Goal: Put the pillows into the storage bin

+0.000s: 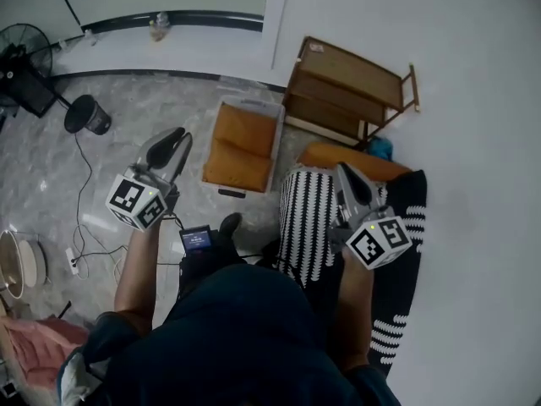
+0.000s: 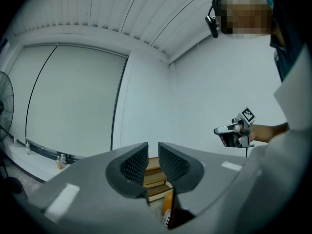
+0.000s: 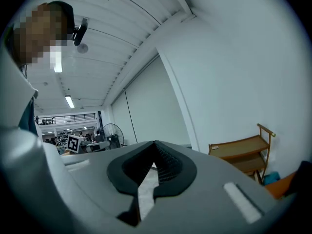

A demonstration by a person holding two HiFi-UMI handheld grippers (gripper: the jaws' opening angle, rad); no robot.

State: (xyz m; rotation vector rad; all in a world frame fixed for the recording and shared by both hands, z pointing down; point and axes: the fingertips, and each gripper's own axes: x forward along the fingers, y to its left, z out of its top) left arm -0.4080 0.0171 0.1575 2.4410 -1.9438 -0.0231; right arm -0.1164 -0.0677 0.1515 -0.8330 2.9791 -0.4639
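Observation:
A white storage bin (image 1: 272, 111) stands on the floor ahead with two orange pillows (image 1: 241, 146) lying in it. A black-and-white striped pillow (image 1: 306, 220) lies to the right of it, and another orange pillow (image 1: 330, 156) shows behind that one. My left gripper (image 1: 177, 139) (image 2: 152, 156) is raised left of the bin, its jaws a narrow gap apart and empty. My right gripper (image 1: 343, 173) (image 3: 155, 151) hovers over the striped pillow's far end, shut on nothing. Both point up and forward, toward the wall. The right gripper (image 2: 236, 132) also shows in the left gripper view.
A wooden shelf cart (image 1: 351, 91) stands against the white wall behind the bin. A black-and-white patterned blanket (image 1: 404, 260) lies at the right. On the marble floor at the left are a fan (image 1: 21, 57), a black bucket (image 1: 88, 115) and cables (image 1: 84, 218).

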